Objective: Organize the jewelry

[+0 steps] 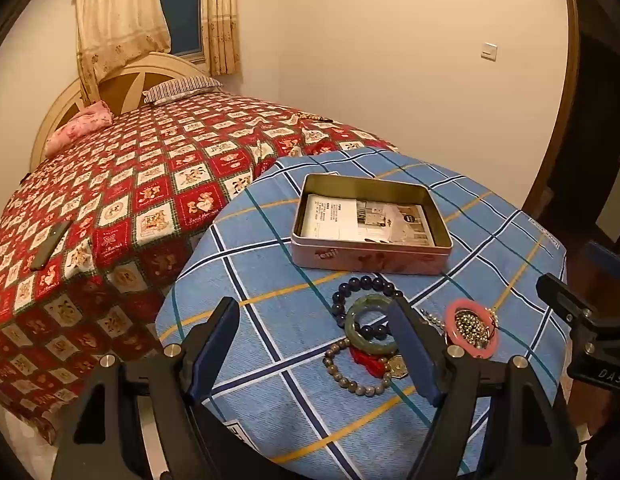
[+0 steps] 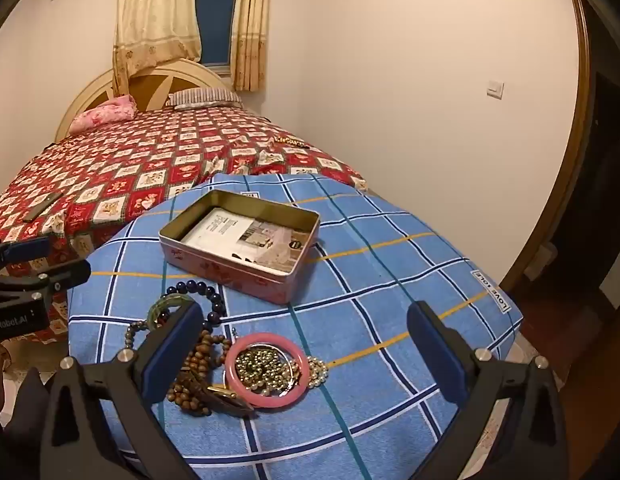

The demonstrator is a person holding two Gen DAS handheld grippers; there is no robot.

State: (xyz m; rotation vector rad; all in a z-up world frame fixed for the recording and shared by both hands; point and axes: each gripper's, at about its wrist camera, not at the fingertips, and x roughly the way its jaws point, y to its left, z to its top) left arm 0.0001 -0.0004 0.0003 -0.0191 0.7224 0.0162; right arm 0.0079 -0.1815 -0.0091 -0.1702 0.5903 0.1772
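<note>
Jewelry [image 2: 246,356] on blue plaid cushion [image 2: 390,280] beside bed [image 1: 150,168]

The tongs' finger [image 2: 170,356] hides part of the brown bracelet [image 2: 198,360] — beads uncountable.

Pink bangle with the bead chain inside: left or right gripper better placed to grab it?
Right, probably. The glossy pink bangle lies between the open right gripper fingers; it sits outside the open left gripper, which frames the green jade bangle.

Two handheld black-framed grippers, left gripper [image 1: 316,344] and right gripper [image 2: 306,356], carry blue-padded jaws, silver screws and white lettering on their bodies.
</note>
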